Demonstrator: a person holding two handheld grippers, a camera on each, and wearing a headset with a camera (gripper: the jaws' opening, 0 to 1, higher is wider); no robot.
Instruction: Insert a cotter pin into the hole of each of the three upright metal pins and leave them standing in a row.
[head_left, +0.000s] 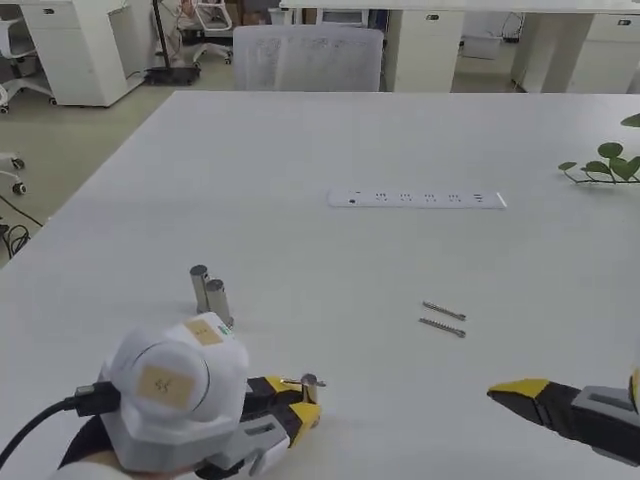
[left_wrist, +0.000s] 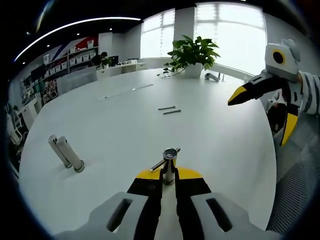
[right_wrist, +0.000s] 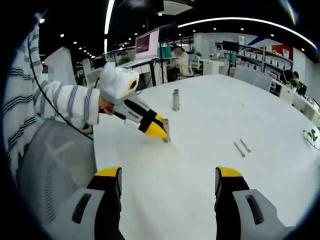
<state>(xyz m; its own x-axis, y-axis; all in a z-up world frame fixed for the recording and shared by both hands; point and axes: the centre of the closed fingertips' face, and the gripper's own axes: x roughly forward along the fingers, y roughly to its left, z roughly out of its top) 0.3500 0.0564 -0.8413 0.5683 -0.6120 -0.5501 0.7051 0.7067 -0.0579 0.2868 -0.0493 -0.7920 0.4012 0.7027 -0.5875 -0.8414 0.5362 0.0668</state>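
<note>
Two metal pins (head_left: 217, 301) upright, adjacent; third pin (head_left: 309, 383) with cotter pin (head_left: 291, 381) through; two loose cotter pins (head_left: 443, 319) flat

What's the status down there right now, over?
Left gripper shut on one metal pin, cotter pin through it. Right gripper open, empty. Two bare pins standing, two loose cotter pins lying nearby. Nothing in the way.

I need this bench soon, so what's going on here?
A person is working at a white table with two handheld grippers. The left gripper has its jaws shut on one metal pin, held upright on the table with a cotter pin through its hole. The right gripper hovers open, holding nothing. Two other metal pins stand side by side, and two loose cotter pins lie on the table nearby.
</note>
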